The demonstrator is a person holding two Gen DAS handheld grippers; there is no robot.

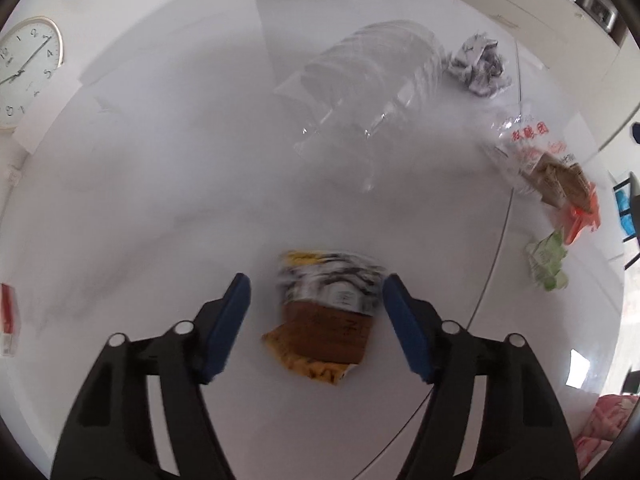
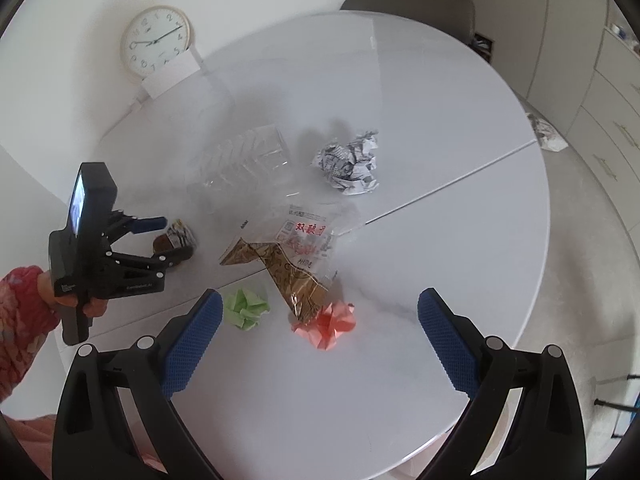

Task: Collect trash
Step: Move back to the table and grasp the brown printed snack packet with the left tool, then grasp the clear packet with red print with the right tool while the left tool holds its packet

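My left gripper (image 1: 316, 284) is open, its blue fingers on either side of a crumpled brown, yellow and white snack wrapper (image 1: 326, 316) on the white round table (image 1: 160, 200); the wrapper also shows in the right wrist view (image 2: 176, 240). The left gripper appears in the right wrist view (image 2: 170, 236). My right gripper (image 2: 318, 300) is open and empty above a crumpled pink paper (image 2: 328, 324) and a green paper ball (image 2: 245, 308). A clear bag with red print and brown packets (image 2: 298, 256), a crumpled newspaper ball (image 2: 350, 166) and a clear plastic tray (image 2: 244, 164) lie further back.
A wall clock (image 2: 156, 42) leans behind the table by a white card (image 2: 170, 74). A grey chair (image 2: 412, 4) stands at the far side. Cabinets (image 2: 600, 92) line the right. Another crumpled paper (image 2: 546, 132) lies on the floor.
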